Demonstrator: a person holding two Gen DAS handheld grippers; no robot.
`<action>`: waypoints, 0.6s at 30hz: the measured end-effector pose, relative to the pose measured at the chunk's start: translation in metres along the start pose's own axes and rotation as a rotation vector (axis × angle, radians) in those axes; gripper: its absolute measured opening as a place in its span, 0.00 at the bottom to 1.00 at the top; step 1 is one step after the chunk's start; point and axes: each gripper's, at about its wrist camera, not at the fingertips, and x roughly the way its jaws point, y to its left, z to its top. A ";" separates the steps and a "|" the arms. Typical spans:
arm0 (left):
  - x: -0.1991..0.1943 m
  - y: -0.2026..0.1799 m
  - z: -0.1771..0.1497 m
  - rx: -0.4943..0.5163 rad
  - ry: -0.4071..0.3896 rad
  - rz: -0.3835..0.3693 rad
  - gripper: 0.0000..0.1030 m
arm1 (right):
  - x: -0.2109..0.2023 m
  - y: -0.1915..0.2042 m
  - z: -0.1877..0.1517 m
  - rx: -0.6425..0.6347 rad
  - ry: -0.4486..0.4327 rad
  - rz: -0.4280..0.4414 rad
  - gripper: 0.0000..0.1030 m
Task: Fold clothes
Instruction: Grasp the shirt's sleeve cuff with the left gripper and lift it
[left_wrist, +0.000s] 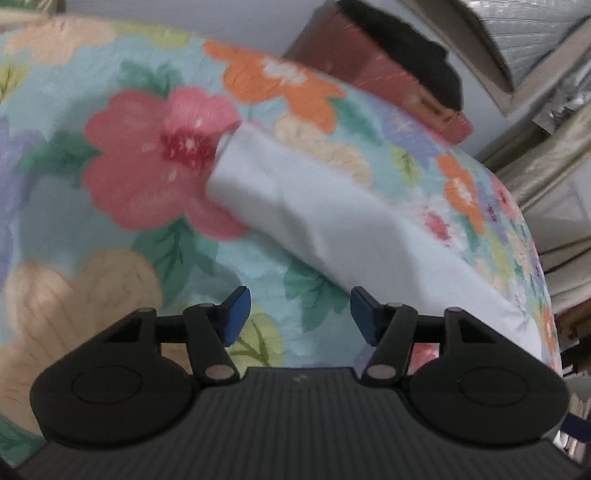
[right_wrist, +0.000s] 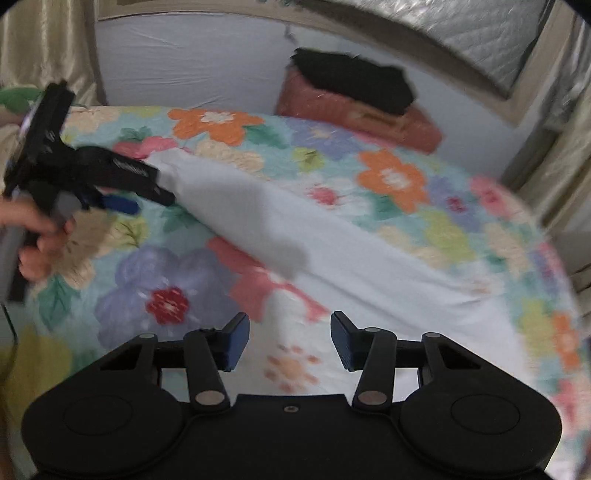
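Observation:
A pale white garment (left_wrist: 314, 206) lies stretched in a long band across the floral bedsheet (left_wrist: 140, 177). My left gripper (left_wrist: 300, 314) hovers open over the sheet just short of the garment's near edge, with nothing between its blue pads (left_wrist: 236, 314). In the right wrist view the same garment (right_wrist: 295, 229) runs from upper left to lower right. My right gripper (right_wrist: 290, 338) is open above the white cloth, with nothing gripped. The left gripper (right_wrist: 151, 203), held in a hand (right_wrist: 37, 236), shows at the left by the garment's narrow end.
A reddish-brown cushion-like block (right_wrist: 354, 114) with a black folded cloth (right_wrist: 354, 85) on top sits at the bed's far side against the white wall (right_wrist: 184, 62). Beige curtains (right_wrist: 569, 140) hang to the right. The bed's edge curves away on the right.

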 end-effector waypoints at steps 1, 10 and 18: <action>0.004 -0.001 -0.001 -0.006 0.000 -0.021 0.57 | 0.010 0.004 0.001 -0.021 -0.004 -0.008 0.51; 0.021 0.012 0.011 -0.114 -0.114 -0.112 0.62 | 0.066 0.018 0.011 -0.141 -0.032 -0.044 0.52; 0.013 -0.012 0.003 0.026 -0.148 -0.051 0.05 | 0.012 -0.016 -0.008 -0.119 0.168 0.047 0.55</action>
